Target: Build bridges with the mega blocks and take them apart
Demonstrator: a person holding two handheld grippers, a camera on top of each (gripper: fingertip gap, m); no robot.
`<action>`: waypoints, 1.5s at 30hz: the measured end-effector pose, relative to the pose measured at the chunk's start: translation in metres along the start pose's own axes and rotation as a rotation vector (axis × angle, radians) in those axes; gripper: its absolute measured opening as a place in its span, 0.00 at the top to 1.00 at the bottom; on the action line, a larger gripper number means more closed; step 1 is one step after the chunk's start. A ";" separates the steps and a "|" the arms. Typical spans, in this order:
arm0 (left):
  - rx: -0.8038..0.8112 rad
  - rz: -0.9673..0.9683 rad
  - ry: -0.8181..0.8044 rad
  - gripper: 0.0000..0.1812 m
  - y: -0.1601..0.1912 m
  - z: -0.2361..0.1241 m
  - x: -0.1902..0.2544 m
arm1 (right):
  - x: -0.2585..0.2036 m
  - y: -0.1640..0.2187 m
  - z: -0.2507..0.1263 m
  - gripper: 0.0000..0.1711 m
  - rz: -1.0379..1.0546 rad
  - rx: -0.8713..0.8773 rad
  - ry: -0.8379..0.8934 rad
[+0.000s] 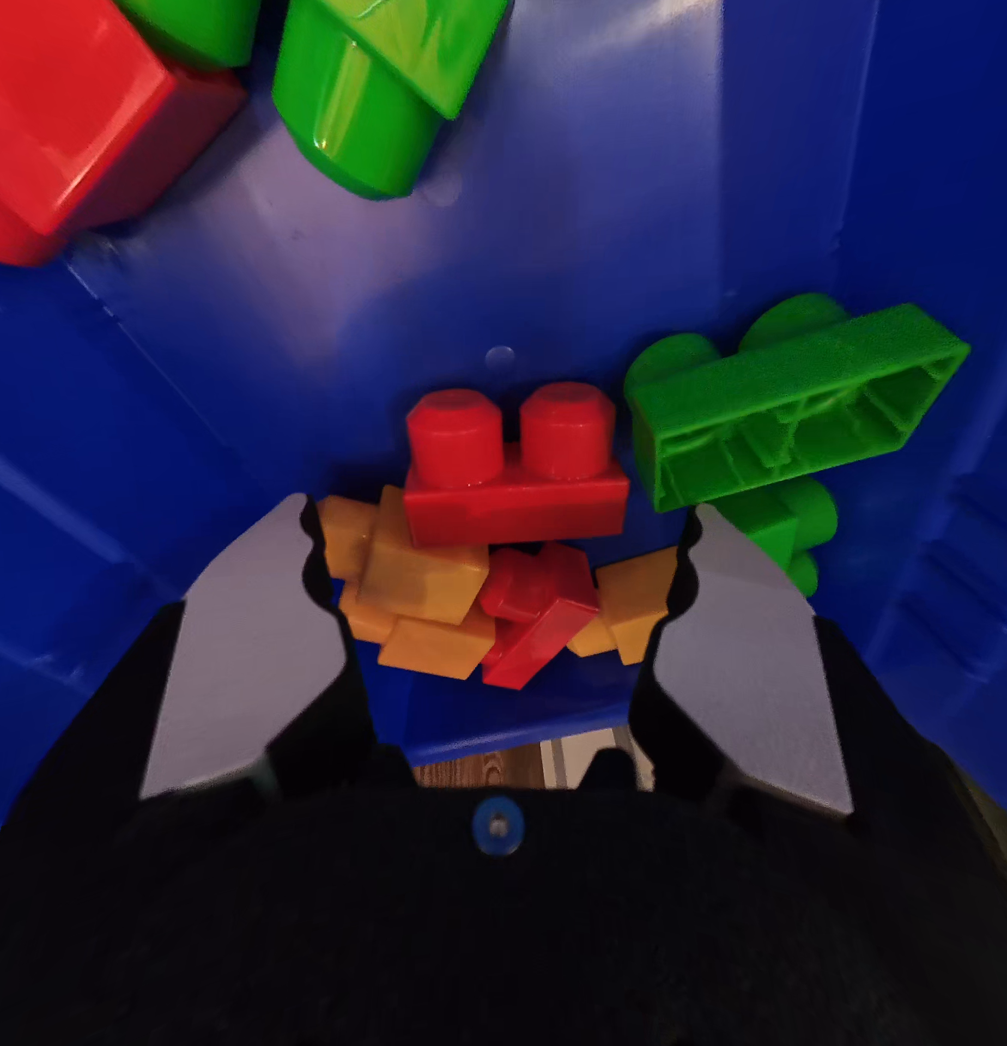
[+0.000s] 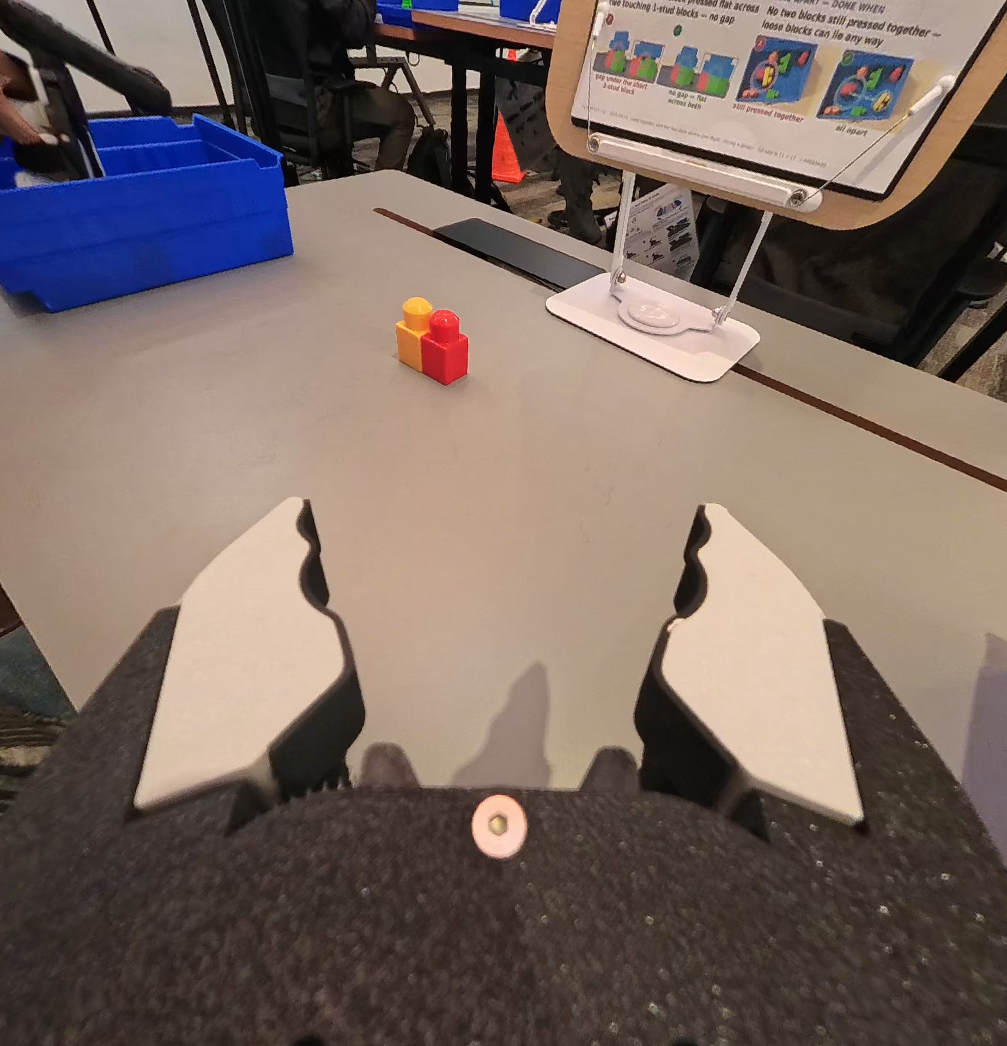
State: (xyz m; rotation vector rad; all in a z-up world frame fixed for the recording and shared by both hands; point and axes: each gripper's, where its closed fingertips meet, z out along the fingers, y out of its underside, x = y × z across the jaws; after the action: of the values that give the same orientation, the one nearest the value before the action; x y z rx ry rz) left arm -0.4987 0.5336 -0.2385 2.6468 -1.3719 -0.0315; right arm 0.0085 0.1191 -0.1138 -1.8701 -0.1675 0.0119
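In the left wrist view my left gripper (image 1: 498,512) is open inside a blue bin (image 1: 546,254), pointing down at a pile of blocks. A red two-stud block (image 1: 515,487) lies on top, just beyond the fingertips, over several orange blocks (image 1: 422,583) and a small red block (image 1: 541,617). A green two-stud block (image 1: 795,407) lies on its side to the right. In the right wrist view my right gripper (image 2: 501,509) is open and empty above the grey table (image 2: 207,453). An orange one-stud block (image 2: 413,334) and a red one-stud block (image 2: 444,354) stand touching on the table ahead.
In the bin, a large red block (image 1: 71,130) and green blocks (image 1: 365,96) lie at the top left. In the right wrist view the blue bin (image 2: 139,226) sits at the far left with the left gripper (image 2: 54,113) in it. A white stand (image 2: 654,328) holding an instruction board (image 2: 773,85) stands at the back right. Tip to tip, the grippers are about 70 centimetres apart.
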 end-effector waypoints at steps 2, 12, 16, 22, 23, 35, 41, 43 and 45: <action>0.005 -0.001 0.007 0.38 -0.002 0.002 0.001 | 0.000 0.000 0.000 0.29 -0.003 -0.003 0.002; -0.015 0.021 -0.012 0.58 -0.005 0.011 -0.003 | -0.001 -0.001 0.000 0.30 -0.004 -0.005 0.007; -0.010 0.026 -0.019 0.58 -0.004 0.011 -0.004 | -0.001 -0.002 0.000 0.30 -0.005 0.000 0.006; 0.127 0.077 -0.037 0.58 -0.012 -0.011 -0.007 | -0.001 -0.001 0.000 0.30 -0.004 -0.002 0.004; 0.175 0.096 -0.042 0.58 -0.016 -0.018 -0.007 | -0.001 -0.001 -0.001 0.30 -0.005 -0.002 0.004; 0.777 0.233 -0.223 0.58 -0.077 -0.131 0.031 | -0.003 0.000 -0.001 0.30 -0.005 0.007 -0.004; 1.038 0.304 -0.260 0.58 -0.118 -0.181 0.100 | -0.003 0.001 -0.006 0.30 -0.003 0.012 0.002; 1.124 0.315 -0.248 0.58 -0.131 -0.194 0.127 | -0.002 0.001 -0.008 0.30 0.001 0.015 0.003; 1.207 0.314 -0.225 0.58 -0.143 -0.205 0.155 | -0.002 0.001 -0.009 0.30 0.001 0.021 0.005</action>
State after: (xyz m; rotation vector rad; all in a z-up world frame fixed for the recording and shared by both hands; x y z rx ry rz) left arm -0.2742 0.5162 -0.0496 3.2625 -2.4299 0.7997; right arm 0.0078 0.1096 -0.1121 -1.8495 -0.1627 0.0100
